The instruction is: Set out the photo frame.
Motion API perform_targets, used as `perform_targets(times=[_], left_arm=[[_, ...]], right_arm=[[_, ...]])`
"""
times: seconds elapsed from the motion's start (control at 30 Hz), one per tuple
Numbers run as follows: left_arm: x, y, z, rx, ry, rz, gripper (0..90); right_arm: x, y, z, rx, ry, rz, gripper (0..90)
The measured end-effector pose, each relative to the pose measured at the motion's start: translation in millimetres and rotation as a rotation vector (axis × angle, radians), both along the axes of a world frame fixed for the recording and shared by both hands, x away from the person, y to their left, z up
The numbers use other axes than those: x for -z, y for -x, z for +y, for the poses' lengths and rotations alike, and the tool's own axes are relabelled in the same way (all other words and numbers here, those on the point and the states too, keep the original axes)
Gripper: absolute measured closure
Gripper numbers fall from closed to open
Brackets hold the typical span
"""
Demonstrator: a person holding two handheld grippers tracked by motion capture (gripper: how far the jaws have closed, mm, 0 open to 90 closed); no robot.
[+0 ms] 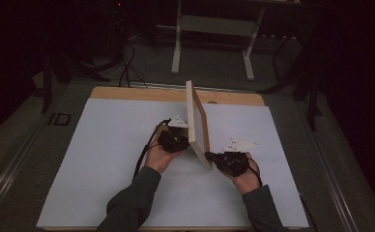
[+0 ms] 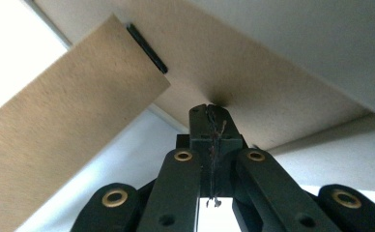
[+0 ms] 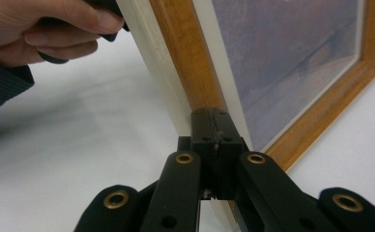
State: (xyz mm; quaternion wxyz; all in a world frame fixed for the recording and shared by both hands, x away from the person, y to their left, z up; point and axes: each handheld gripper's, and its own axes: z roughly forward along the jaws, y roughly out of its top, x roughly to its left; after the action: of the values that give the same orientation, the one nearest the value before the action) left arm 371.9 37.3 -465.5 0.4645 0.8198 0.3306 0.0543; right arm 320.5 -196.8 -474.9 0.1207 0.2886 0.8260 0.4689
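A wooden picture frame (image 1: 198, 126) stands tilted on edge at mid-desk, pale brown backing facing left, glazed bluish picture facing right.

Wooden desk (image 1: 127, 93) under a white sheet (image 1: 103, 159); the picture frame (image 1: 198, 126) stands tilted on the sheet's middle.

No text, label, brand, number or sign is showing legibly on any surface in these views. The wooden-framed picture (image 1: 198, 123), its brown fibreboard backing (image 2: 253, 82) and the white table sheet (image 1: 108, 145) are presenting no readable markings.
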Motion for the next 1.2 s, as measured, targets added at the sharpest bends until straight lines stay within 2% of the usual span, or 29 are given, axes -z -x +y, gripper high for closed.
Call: perform_targets(times=[0.2,0.37,0.43,0.63,1.03,1.2], left_arm=[[8.1,1.7,-0.8,0.011,0.012,0.012,90.0],[9.4,1.4,-0.4,0.011,0.019,0.021,90.0],[9.6,0.8,0.5,0.014,0.02,0.022,90.0],[12.7,-1.7,5.2,0.007,0.059,0.043,90.0],[22.6,-4.8,8.7,-0.008,0.098,0.07,90.0],[24.0,-4.0,9.9,-0.014,0.104,0.068,90.0]], right_arm=[[2.5,-1.5,0.8,-0.003,0.002,0.016,90.0],[3.8,-1.9,0.9,0.0,0.001,0.029,90.0],[3.8,-1.5,2.0,0.003,0.003,0.027,90.0],[5.0,0.0,8.1,-0.004,0.015,0.021,90.0],[7.7,2.3,17.6,-0.014,0.012,0.017,90.0],[8.0,2.9,19.7,-0.021,0.012,0.014,90.0]])
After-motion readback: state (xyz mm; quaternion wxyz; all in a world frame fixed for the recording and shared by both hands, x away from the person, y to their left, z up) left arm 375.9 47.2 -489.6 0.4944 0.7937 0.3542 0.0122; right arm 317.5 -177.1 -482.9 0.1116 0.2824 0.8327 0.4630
